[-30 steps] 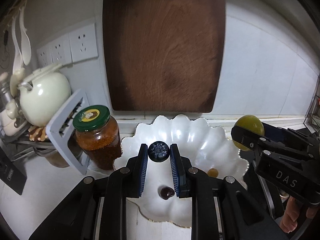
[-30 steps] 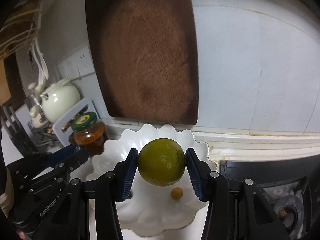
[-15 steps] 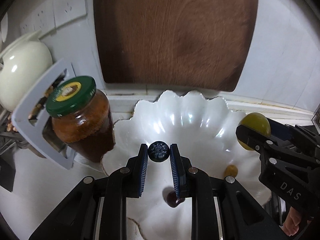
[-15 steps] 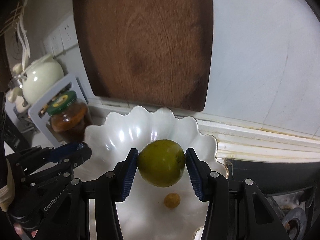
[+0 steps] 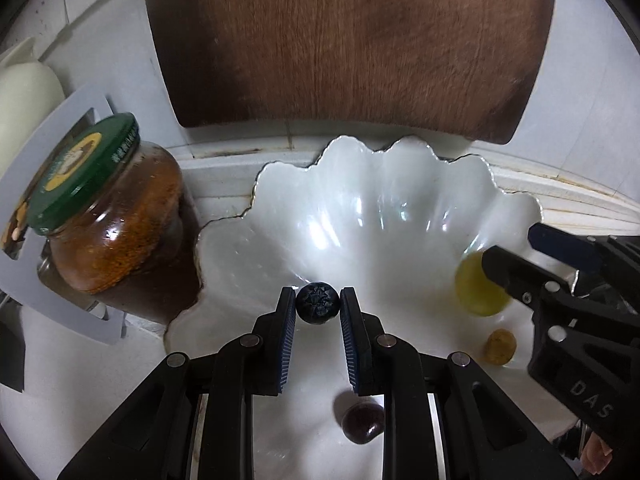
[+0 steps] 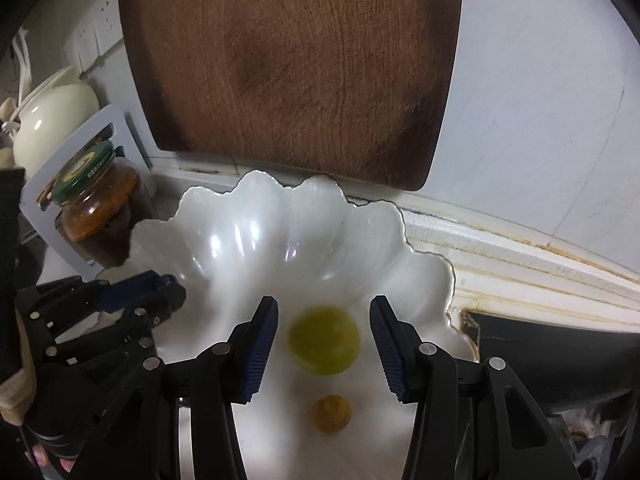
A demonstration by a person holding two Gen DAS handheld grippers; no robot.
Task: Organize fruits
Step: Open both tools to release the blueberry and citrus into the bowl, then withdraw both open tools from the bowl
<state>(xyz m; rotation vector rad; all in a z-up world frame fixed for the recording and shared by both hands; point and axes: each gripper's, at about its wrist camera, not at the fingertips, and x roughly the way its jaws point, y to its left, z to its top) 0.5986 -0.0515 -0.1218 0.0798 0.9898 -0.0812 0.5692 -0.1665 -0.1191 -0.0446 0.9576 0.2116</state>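
A white scalloped bowl (image 5: 360, 216) (image 6: 248, 232) sits on the counter. My left gripper (image 5: 318, 304) is shut on a dark blueberry (image 5: 317, 303) above the bowl's middle. My right gripper (image 6: 324, 334) is open over the bowl; a green round fruit (image 6: 324, 340) (image 5: 478, 290), blurred, lies free between its fingers, touching neither pad. A small tan fruit (image 6: 332, 414) (image 5: 499, 346) and a dark red cherry-like fruit (image 5: 363, 422) lie in the bowl. The left gripper also shows in the right wrist view (image 6: 172, 286).
A brown wooden cutting board (image 5: 348, 44) (image 6: 292, 64) leans on the wall behind the bowl. A green-lidded jar of orange-brown paste (image 5: 104, 224) (image 6: 96, 204) stands close to the bowl's left rim. A cream teapot (image 6: 52, 116) and grey rack (image 5: 60, 128) stand further left.
Both grippers moved forward and down over the bowl. My right gripper opened and let go of the green fruit, which dropped into the bowl. My left gripper stays shut on the blueberry.
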